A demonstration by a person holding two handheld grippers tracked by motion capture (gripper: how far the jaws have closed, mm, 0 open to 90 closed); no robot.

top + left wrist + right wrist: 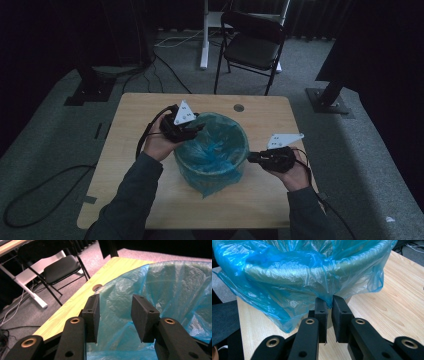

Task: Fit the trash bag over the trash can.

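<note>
A round bin (pixel 235 172) lined with a blue plastic bag (pixel 212 147) stands in the middle of the wooden table (pixel 130 150). My left gripper (pixel 200 128) hovers at the bin's far-left rim, and the left gripper view has its jaws (pixel 115 312) standing wide apart over the bag's edge (pixel 160 282), gripping nothing. At the bin's right side my right gripper (pixel 250 158) points at the overhanging bag. Its jaws (pixel 329 303) stand a narrow gap apart, and a drawn-down fold of the bag (pixel 312 275) dips between their tips. The bag hangs loosely over the bin's rim (pixel 352 265).
A cable hole (pixel 239 107) lies in the table behind the bin. Beyond the table stand a black folding chair (pixel 252 45) and a white desk leg (pixel 204 35). Cables (pixel 45 185) trail over the carpet at the left, and black stand bases (pixel 327 97) sit on either side.
</note>
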